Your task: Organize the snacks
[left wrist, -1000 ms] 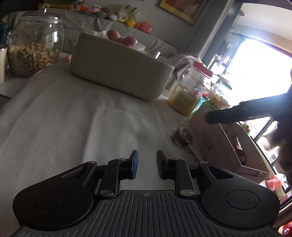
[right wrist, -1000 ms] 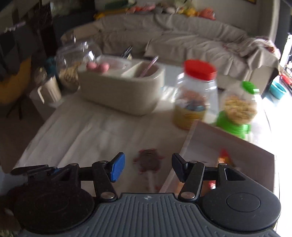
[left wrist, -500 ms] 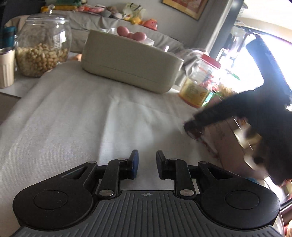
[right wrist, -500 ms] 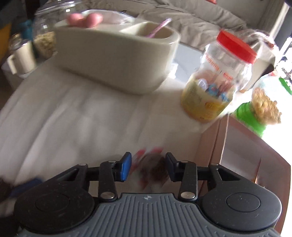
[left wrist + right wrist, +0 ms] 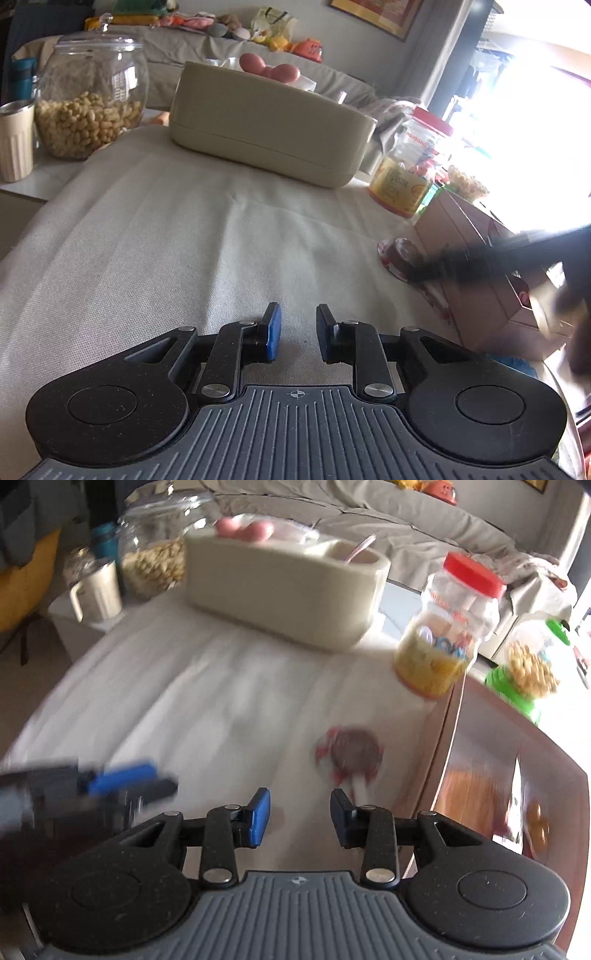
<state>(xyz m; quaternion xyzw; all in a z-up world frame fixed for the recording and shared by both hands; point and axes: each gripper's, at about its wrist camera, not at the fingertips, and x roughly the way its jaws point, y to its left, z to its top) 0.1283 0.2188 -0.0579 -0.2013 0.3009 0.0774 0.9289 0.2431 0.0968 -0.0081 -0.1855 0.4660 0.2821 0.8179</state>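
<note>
A round brown lollipop-like snack [image 5: 352,753] in a red wrapper, with a white stick, lies on the white cloth beside the cardboard box [image 5: 447,738]. My right gripper [image 5: 299,797] hovers just short of it; its jaws are opening, nothing is between them, and the stick ends by the right finger. In the left wrist view the same snack [image 5: 400,251] sits against the box [image 5: 458,229], with the blurred right gripper [image 5: 461,266] reaching over it. My left gripper [image 5: 297,314] is held low over bare cloth, narrowly open and holding nothing.
A beige organizer bin [image 5: 266,133] stands at the back with pink items on top. A glass jar of peanuts [image 5: 88,107] and a cup [image 5: 14,140] are at the back left. A red-lidded jar [image 5: 447,635] and a green dispenser [image 5: 528,672] stand behind the box.
Half a second ago the right jaws were narrow around the snack; now they are wider and the snack lies ahead of them on the cloth. The left gripper has stayed put.
</note>
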